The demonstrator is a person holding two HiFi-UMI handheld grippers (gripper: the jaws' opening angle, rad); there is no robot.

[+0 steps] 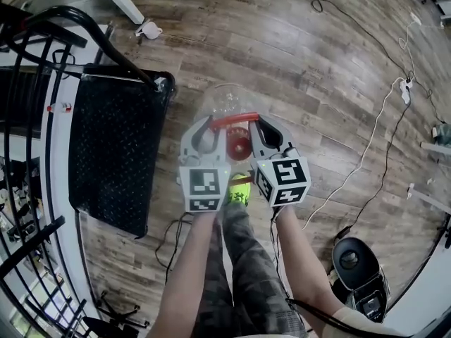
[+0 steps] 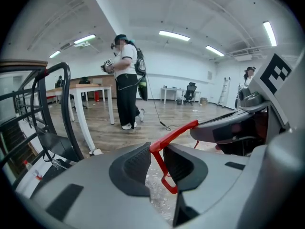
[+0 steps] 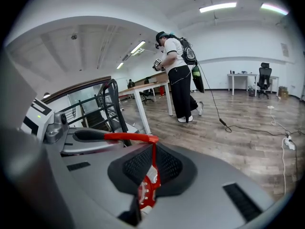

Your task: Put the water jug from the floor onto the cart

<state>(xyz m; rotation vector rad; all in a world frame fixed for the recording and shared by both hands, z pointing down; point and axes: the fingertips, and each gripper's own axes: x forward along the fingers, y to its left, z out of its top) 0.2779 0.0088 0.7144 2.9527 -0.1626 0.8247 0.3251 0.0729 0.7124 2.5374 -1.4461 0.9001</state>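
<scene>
A clear water jug (image 1: 227,103) with a red cap (image 1: 241,146) hangs above the wooden floor, just right of the black cart (image 1: 116,153). Its thin red handle (image 1: 232,120) spans between my two grippers. My left gripper (image 1: 209,129) is shut on the handle's left end; in the left gripper view the red strap (image 2: 164,166) sits between the pads, with clear plastic (image 2: 159,194) below. My right gripper (image 1: 259,127) is shut on the handle's right end; in the right gripper view the strap (image 3: 151,159) runs down between the pads to the cap (image 3: 145,194).
The cart's black push bar (image 1: 91,30) rises at its far end, beside black railings (image 1: 28,118). A white cable (image 1: 366,146) and a round black device (image 1: 356,266) lie on the floor to the right. A person (image 2: 125,80) stands by a table farther off.
</scene>
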